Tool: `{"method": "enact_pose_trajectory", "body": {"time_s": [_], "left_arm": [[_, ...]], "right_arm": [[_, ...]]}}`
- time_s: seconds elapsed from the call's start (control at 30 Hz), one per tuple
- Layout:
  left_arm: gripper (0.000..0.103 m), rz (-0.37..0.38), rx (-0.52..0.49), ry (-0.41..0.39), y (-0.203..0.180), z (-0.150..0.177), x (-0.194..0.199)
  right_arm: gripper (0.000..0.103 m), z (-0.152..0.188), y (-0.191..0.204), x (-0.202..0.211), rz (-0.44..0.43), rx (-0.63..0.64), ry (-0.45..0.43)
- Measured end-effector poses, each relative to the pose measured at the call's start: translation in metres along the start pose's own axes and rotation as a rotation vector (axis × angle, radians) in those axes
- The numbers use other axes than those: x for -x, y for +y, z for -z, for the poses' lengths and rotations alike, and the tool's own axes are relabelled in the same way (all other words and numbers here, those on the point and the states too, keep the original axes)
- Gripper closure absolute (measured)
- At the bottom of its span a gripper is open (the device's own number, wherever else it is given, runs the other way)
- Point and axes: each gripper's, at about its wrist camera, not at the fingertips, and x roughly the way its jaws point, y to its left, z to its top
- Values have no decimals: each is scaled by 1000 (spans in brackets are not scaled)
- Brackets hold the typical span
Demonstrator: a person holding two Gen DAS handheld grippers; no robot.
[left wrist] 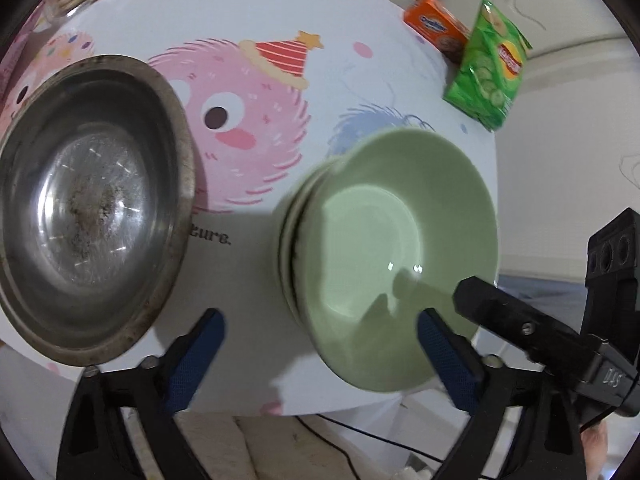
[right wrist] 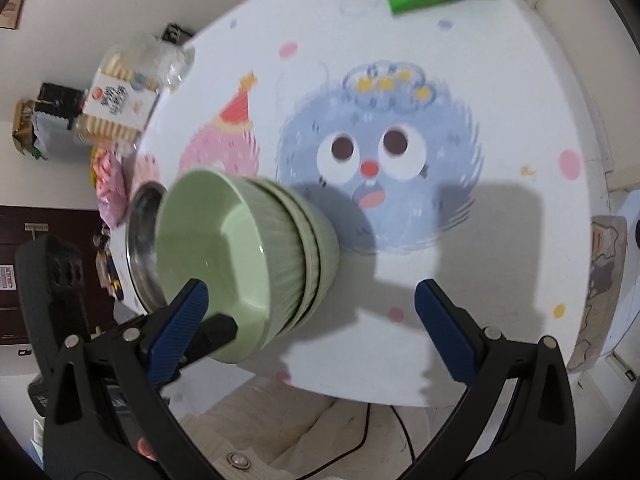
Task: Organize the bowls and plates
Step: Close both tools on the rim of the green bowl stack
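A stack of three pale green ribbed bowls (left wrist: 392, 248) stands near the table's front edge; it also shows in the right wrist view (right wrist: 248, 256). A worn steel plate (left wrist: 88, 204) lies to its left, and its rim (right wrist: 140, 240) peeks out behind the stack in the right wrist view. My left gripper (left wrist: 320, 356) is open, with its right finger at the stack's near rim. My right gripper (right wrist: 312, 320) is open and empty, just right of the stack. The right gripper's finger (left wrist: 516, 320) shows in the left wrist view beside the top bowl.
The white tablecloth (right wrist: 500, 260) has pink and blue cartoon monsters. A green chip bag (left wrist: 488, 68) and an orange box (left wrist: 436, 28) stand at the far right. Biscuit packs (right wrist: 116, 108) sit at the far left. The table's front edge is close, with floor and a cable below.
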Motion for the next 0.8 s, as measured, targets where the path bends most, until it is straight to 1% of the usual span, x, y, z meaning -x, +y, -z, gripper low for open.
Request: {"method": "enact_pose_trajectory", "body": {"time_s": [0.03, 0.07, 0.1, 0.13, 0.17, 0.2, 0.23, 0.3, 0.37, 0.43, 0.47, 0.53, 0.57, 0.6, 0.63, 0.7, 0.77, 0.8], "left_arm": [[24, -6, 8, -2, 1, -1, 0], [34, -11, 16, 0, 3, -1, 0], [42, -12, 26, 6, 4, -2, -1], [44, -11, 35, 11, 5, -3, -3], [47, -11, 38, 11, 6, -4, -3], [50, -8, 41, 10, 7, -5, -3], [52, -4, 43, 10, 7, -6, -3], [61, 0, 50, 5, 8, -9, -3], [63, 7, 61, 3, 10, -12, -3], [69, 17, 70, 2, 11, -13, -3], [72, 18, 72, 4, 12, -13, -3], [73, 21, 78, 6, 13, -13, -4], [75, 20, 78, 7, 13, -13, -4], [75, 20, 80, 8, 13, -14, -4], [76, 24, 84, 8, 14, -14, -4], [76, 30, 91, 12, 16, -15, -4], [77, 27, 88, 14, 16, -15, -4], [77, 27, 89, 14, 16, -15, -4]], "right_arm": [[6, -1, -1, -3, -2, -10, 9], [16, -2, -2, -5, -7, -16, 14], [25, -3, -4, -6, -16, -18, 16], [29, -4, -4, -7, -17, -19, 18], [35, -5, -5, -8, -4, -18, 24], [37, -6, -5, -10, 9, -17, 36], [37, -7, -5, -11, 13, -18, 45], [38, -8, -6, -12, 13, -25, 48], [39, -10, -7, -13, -5, -28, 47], [43, -11, -8, -14, -33, -45, 47], [44, -12, -9, -15, -36, -55, 51], [44, -13, -9, -16, 0, -64, 56], [45, -14, -9, -17, -16, -64, 60], [53, -14, -9, -18, -21, -69, 63], [57, -14, -10, -18, -25, -74, 65], [69, -14, -9, -23, -56, -82, 85], [72, -14, -5, -27, -41, -71, 103], [72, -13, -3, -28, -29, -63, 105]]}}
